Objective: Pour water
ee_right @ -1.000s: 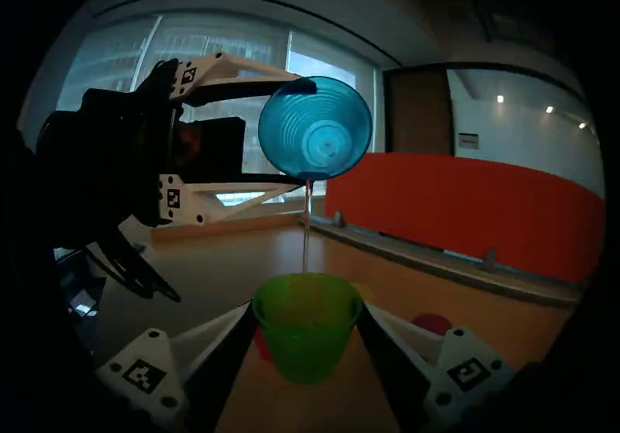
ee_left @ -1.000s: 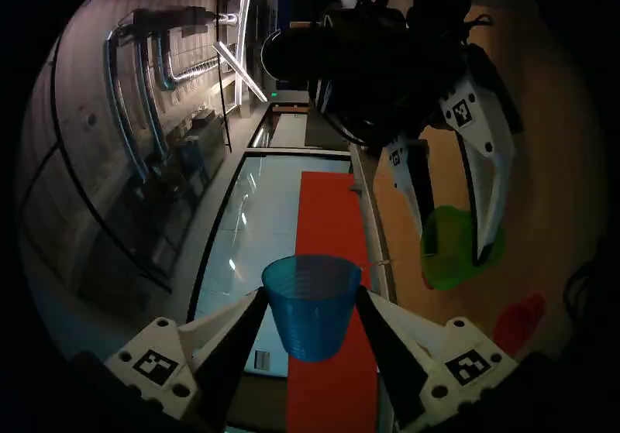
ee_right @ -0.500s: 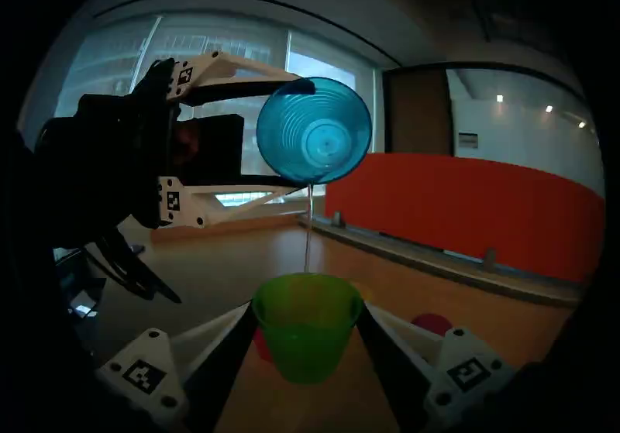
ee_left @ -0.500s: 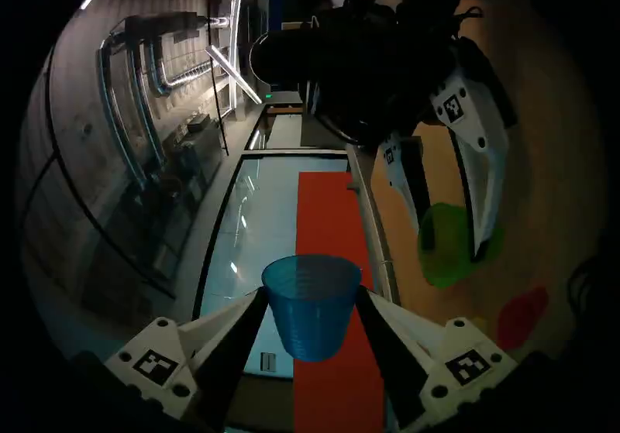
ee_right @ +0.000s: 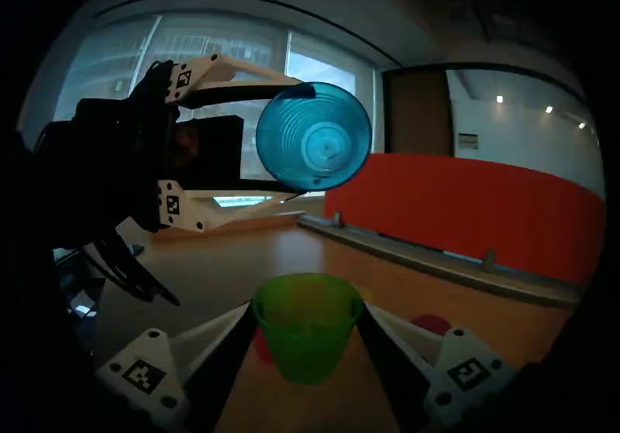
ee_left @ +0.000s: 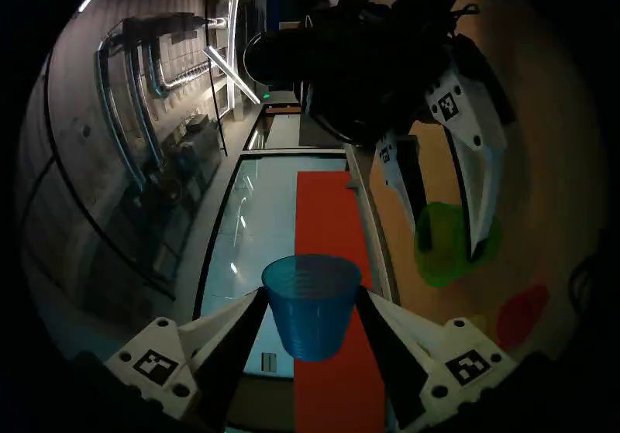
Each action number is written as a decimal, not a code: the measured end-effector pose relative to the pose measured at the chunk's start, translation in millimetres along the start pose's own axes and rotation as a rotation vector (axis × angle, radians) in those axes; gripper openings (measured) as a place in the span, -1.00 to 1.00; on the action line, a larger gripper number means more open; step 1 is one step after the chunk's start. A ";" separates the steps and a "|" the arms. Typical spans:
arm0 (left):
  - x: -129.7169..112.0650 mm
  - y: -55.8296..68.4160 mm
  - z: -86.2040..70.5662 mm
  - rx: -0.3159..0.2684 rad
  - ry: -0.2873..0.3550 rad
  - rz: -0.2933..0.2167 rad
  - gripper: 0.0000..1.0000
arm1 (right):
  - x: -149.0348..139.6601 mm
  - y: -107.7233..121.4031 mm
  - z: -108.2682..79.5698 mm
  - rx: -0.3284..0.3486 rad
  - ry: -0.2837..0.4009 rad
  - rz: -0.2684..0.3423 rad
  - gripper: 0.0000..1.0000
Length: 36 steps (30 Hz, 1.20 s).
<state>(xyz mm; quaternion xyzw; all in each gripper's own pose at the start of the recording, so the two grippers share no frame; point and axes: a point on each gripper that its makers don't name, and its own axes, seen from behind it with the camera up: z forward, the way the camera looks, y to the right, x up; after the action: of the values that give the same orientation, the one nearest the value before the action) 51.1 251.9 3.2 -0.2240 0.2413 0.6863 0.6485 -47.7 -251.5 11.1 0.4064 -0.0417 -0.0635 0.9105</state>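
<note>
1. Since half a second ago, in the right gripper view, the thin water stream between the cups has ended, and the blue cup (ee_right: 314, 136) sits slightly lower.
2. In this view the right gripper (ee_right: 308, 309) is closed to cup width, with both fingers pressing the sides of the upright green cup (ee_right: 308, 326), near the camera. How full it is I cannot tell.
3. Farther off, above the green cup, the left gripper (ee_right: 310, 140) clamps the blue cup. It lies sideways with its mouth toward the camera, and its bottom is visible inside.
4. Square black-and-white markers (ee_right: 138, 377) sit on the fingers.
5. In the left gripper view, the left gripper (ee_left: 311, 293) pinches the blue cup (ee_left: 311, 307) between both fingers, near. The green cup (ee_left: 446, 243) is far right, held in the right gripper (ee_left: 451, 241) over the wooden table (ee_left: 542, 201).
</note>
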 end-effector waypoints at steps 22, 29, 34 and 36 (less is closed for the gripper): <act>-19.3 -11.9 4.2 0.022 0.000 -0.388 0.66 | 3.4 2.4 -3.3 -0.012 0.010 0.002 0.80; -22.3 -15.6 -1.6 0.035 0.017 -0.657 0.65 | 7.0 2.5 -5.7 -0.017 0.013 0.001 0.80; -24.7 -19.2 -4.6 0.045 0.031 -0.839 0.65 | 9.5 3.6 -6.9 -0.021 0.018 0.000 0.80; -27.0 -20.2 -4.9 0.048 0.035 -0.912 0.65 | 10.5 4.1 -7.3 -0.023 0.020 0.001 0.80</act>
<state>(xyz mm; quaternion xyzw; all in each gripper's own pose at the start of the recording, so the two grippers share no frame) 72.8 228.6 15.2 -0.3039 0.1446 0.3213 0.8852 -36.1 -245.0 9.6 0.3964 -0.0321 -0.0593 0.9156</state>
